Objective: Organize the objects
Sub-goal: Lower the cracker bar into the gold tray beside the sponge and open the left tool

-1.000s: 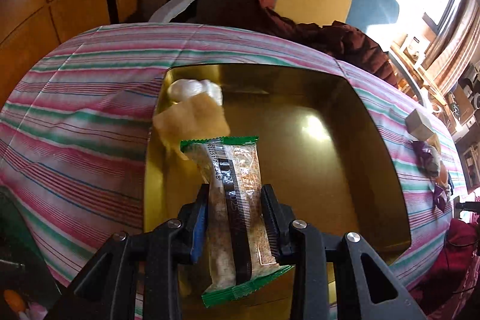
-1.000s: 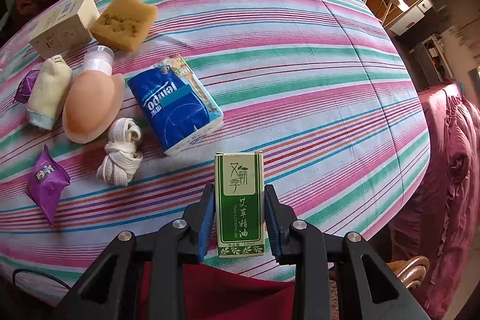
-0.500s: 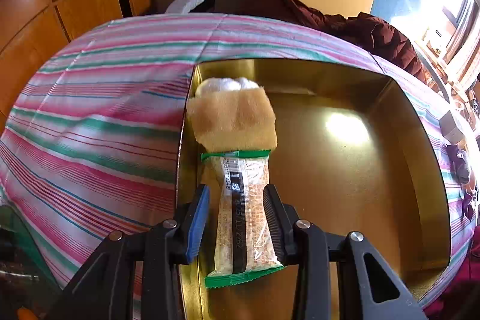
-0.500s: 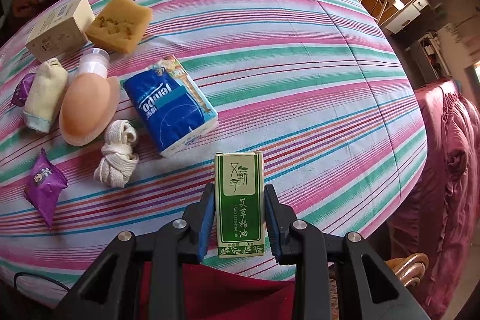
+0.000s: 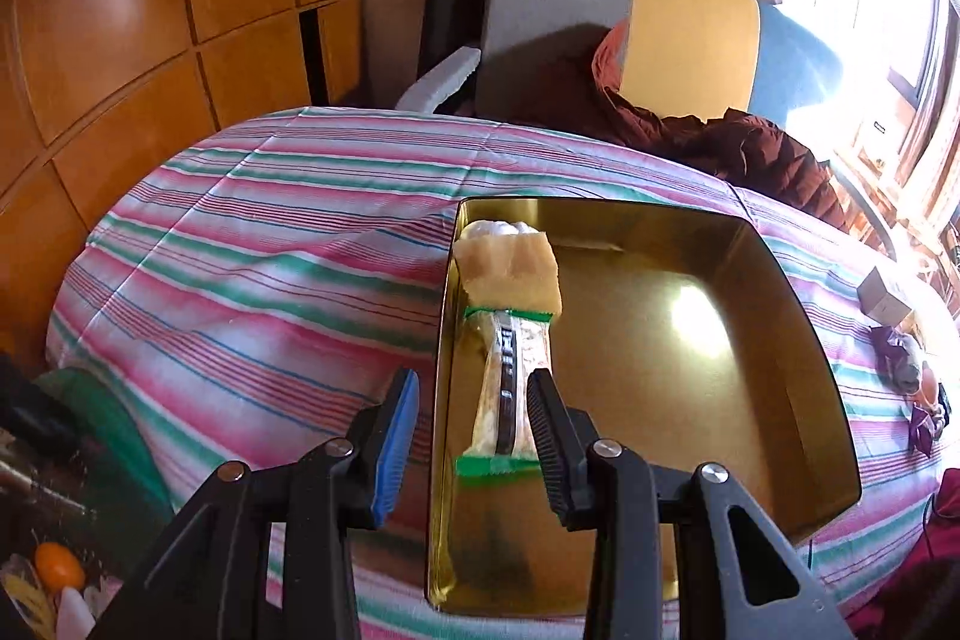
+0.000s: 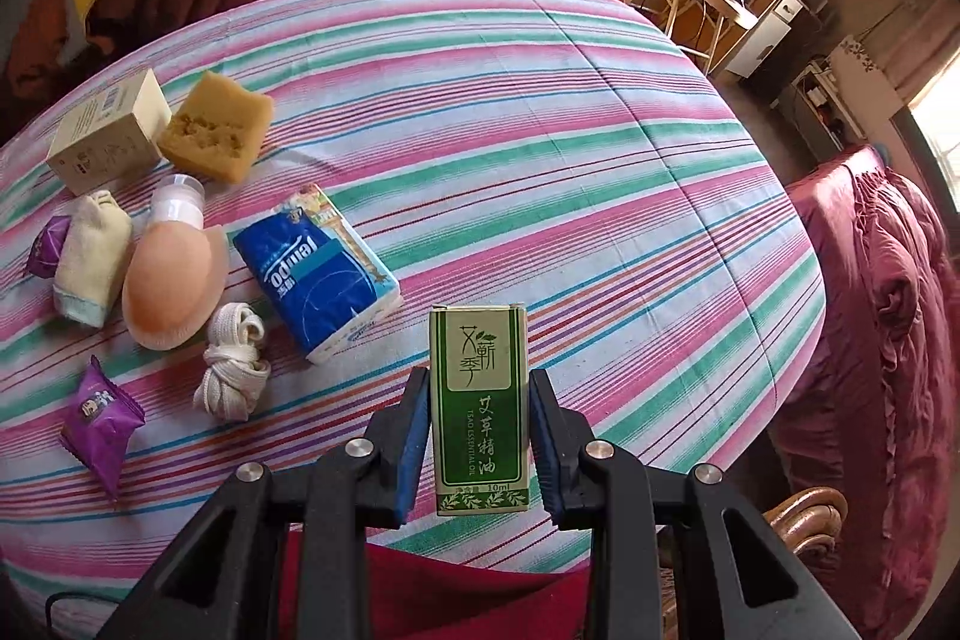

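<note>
Hovering over the near-left corner of the gold tray (image 5: 798,316), the left hand-held gripper (image 5: 474,436) is standing wide open in the left wrist view, its fingers holding nothing. The blue-padded finger (image 5: 393,442) is hanging outside the tray's left wall, above the striped cloth of the counter (image 5: 270,268), while the black ribbed finger (image 5: 549,445) is sitting inside the tray. Between them and just ahead, the green-ended snack bar (image 5: 507,394) is lying flat along the tray's left wall; whether the right finger is brushing the wrapper cannot be told. Straight beyond the bar, a tan sponge piece (image 5: 510,274) is overlapping its far end, and a white bundle (image 5: 495,228) is peeking out behind that in the far-left corner. Farther off to the right, a small box (image 5: 885,301) is resting on the cloth outside the tray.

Turning to the right wrist view, the right hand-held gripper (image 6: 480,430) is clamping a green essential-oil box (image 6: 480,409) upright between its pads, gripping the long sides. Ahead and to the left on the counter (image 6: 570,148), a blue tissue pack (image 6: 318,274), a knotted white cord (image 6: 233,370), a purple candy packet (image 6: 99,415), a peach-coloured bottle (image 6: 171,280), a folded cream cloth (image 6: 90,259), a yellow sponge (image 6: 216,133) and a cream carton (image 6: 108,133) are lying apart from the held box.
</note>
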